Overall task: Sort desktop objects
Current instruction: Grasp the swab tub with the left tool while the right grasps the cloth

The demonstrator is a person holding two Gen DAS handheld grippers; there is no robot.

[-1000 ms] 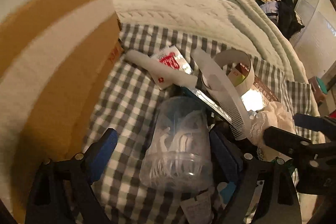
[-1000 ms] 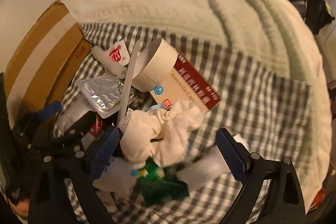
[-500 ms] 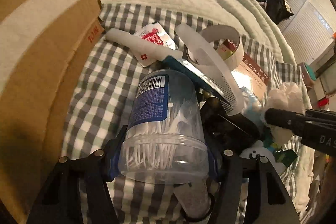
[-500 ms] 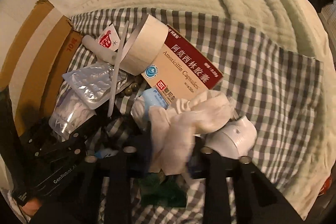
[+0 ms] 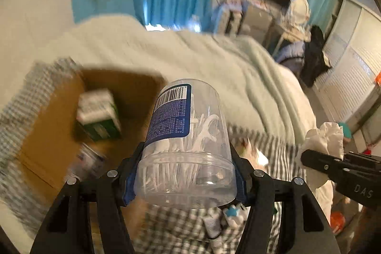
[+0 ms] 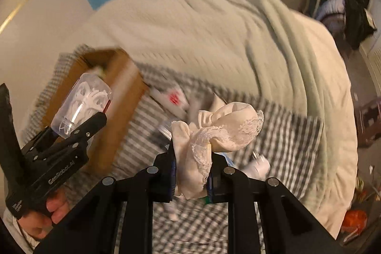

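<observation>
My left gripper (image 5: 185, 173) is shut on a clear plastic jar of floss picks (image 5: 188, 142) with a blue label, held in the air beside the open cardboard box (image 5: 54, 125). The jar also shows in the right wrist view (image 6: 81, 104). My right gripper (image 6: 191, 170) is shut on a white lace-trimmed cloth (image 6: 214, 132), lifted above the checked cloth (image 6: 281, 135). The white cloth also shows at the right of the left wrist view (image 5: 323, 142).
Inside the box lie a green-and-white carton (image 5: 97, 116) and a small jar (image 5: 90, 158). Loose items, among them a red-and-white packet (image 6: 173, 99) and a white bottle (image 6: 259, 166), lie on the checked cloth. A pale green blanket (image 6: 214, 39) covers the bed behind.
Both grippers have lifted off the pile with their loads. The left one has swung the jar left towards the box; the right one has raised the white cloth.
</observation>
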